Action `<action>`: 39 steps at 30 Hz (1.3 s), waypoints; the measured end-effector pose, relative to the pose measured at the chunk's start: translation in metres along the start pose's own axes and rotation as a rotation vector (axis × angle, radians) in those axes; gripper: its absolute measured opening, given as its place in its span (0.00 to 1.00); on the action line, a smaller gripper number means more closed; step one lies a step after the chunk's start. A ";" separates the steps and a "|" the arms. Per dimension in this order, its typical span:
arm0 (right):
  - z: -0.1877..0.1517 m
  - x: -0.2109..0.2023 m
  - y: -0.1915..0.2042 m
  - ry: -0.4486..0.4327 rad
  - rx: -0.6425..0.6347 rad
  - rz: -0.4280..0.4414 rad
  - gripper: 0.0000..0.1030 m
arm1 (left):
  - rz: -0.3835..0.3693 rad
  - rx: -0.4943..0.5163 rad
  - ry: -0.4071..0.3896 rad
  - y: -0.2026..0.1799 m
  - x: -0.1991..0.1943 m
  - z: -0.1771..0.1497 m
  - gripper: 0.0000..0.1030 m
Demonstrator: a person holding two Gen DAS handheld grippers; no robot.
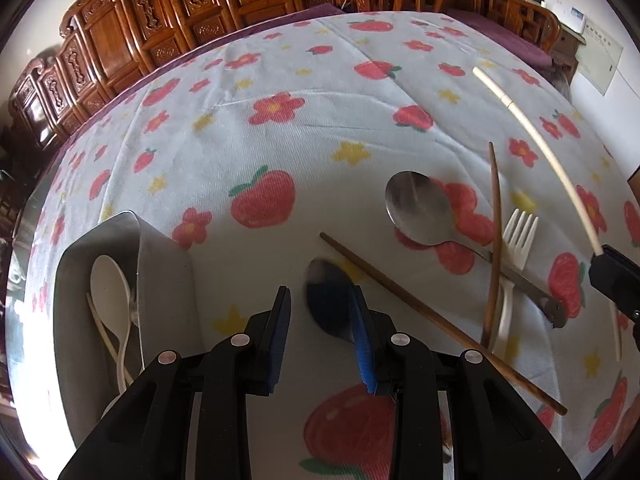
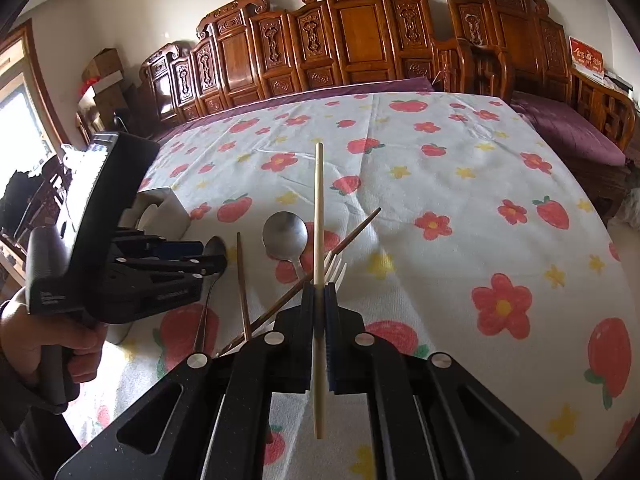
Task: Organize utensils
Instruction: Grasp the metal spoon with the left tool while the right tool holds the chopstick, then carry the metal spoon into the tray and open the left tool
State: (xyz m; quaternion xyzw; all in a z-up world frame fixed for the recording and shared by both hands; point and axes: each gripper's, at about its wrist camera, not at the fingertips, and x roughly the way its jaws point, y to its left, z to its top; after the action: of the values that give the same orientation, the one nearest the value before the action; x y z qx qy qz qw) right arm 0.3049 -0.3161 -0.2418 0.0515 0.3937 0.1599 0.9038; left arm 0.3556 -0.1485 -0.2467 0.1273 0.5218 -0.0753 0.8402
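My right gripper [image 2: 319, 300] is shut on a cream chopstick [image 2: 319, 208] and holds it above the table; it also shows in the left wrist view [image 1: 532, 132]. My left gripper [image 1: 320, 300] is open, low over the cloth, with a dark metal spoon [image 1: 328, 300] by its right finger. On the cloth lie a silver spoon [image 1: 420, 208], a white plastic fork [image 1: 516, 240] and two brown wooden chopsticks [image 1: 494, 248] [image 1: 400, 288]. A grey tray [image 1: 168, 280] at the left holds a white spoon [image 1: 110, 284] and a cream chopstick.
The table carries a white cloth [image 2: 460, 208] printed with red flowers and fruit. Carved wooden chairs [image 2: 360, 44] stand along the far edge, and a purple-cushioned bench [image 2: 572, 136] at the right.
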 end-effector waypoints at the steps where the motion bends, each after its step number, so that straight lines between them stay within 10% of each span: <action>1: 0.000 0.000 0.000 0.000 0.000 0.001 0.06 | 0.000 -0.003 0.001 0.000 0.000 0.001 0.28; 14: 0.001 0.003 0.007 0.010 -0.021 0.009 0.06 | -0.078 0.021 -0.026 -0.009 -0.006 -0.004 0.01; 39: -0.001 -0.012 0.051 -0.006 -0.073 0.085 0.06 | -0.072 -0.007 -0.241 0.032 -0.127 -0.018 0.01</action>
State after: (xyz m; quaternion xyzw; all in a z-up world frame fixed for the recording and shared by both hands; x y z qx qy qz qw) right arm 0.2843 -0.2717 -0.2228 0.0354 0.3822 0.2122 0.8987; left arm 0.2921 -0.1136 -0.1361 0.0955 0.4217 -0.1186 0.8939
